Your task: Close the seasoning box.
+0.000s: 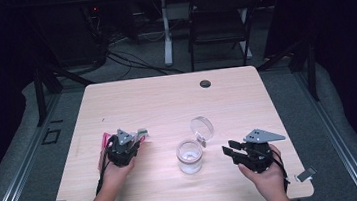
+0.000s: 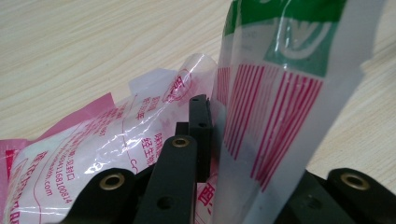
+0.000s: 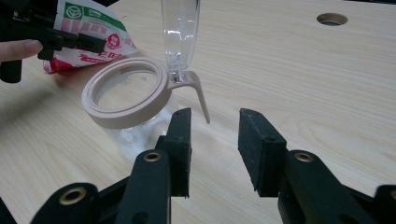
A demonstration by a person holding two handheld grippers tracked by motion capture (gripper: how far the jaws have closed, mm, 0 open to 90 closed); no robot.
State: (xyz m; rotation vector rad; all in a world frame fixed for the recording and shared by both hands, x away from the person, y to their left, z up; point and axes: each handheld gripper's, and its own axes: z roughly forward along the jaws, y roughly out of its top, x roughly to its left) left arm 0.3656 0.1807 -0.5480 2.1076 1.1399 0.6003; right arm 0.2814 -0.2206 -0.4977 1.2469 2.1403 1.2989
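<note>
My left gripper (image 1: 129,140) is shut on a plastic packet (image 1: 142,133) printed in pink, white and green, at the table's left. In the left gripper view the packet's sealed edge (image 2: 275,93) stands upright, pinched at the left gripper (image 2: 214,121), and it hides the right jaw. A clear glass jar (image 1: 190,155) with a beige rim (image 3: 126,93) stands mid-table with its hinged clear lid (image 1: 202,127) tipped back open. My right gripper (image 1: 228,153) rests just right of the jar, open with nothing between its jaws (image 3: 215,140). The right gripper view also shows the packet (image 3: 88,32) and the left gripper (image 3: 60,39) beyond the jar.
The wooden table (image 1: 166,97) has a round cable hole (image 1: 205,83) near its far edge. A black chair (image 1: 218,21) and cables stand on the floor behind the table. Bare tabletop lies between the jar and the far edge.
</note>
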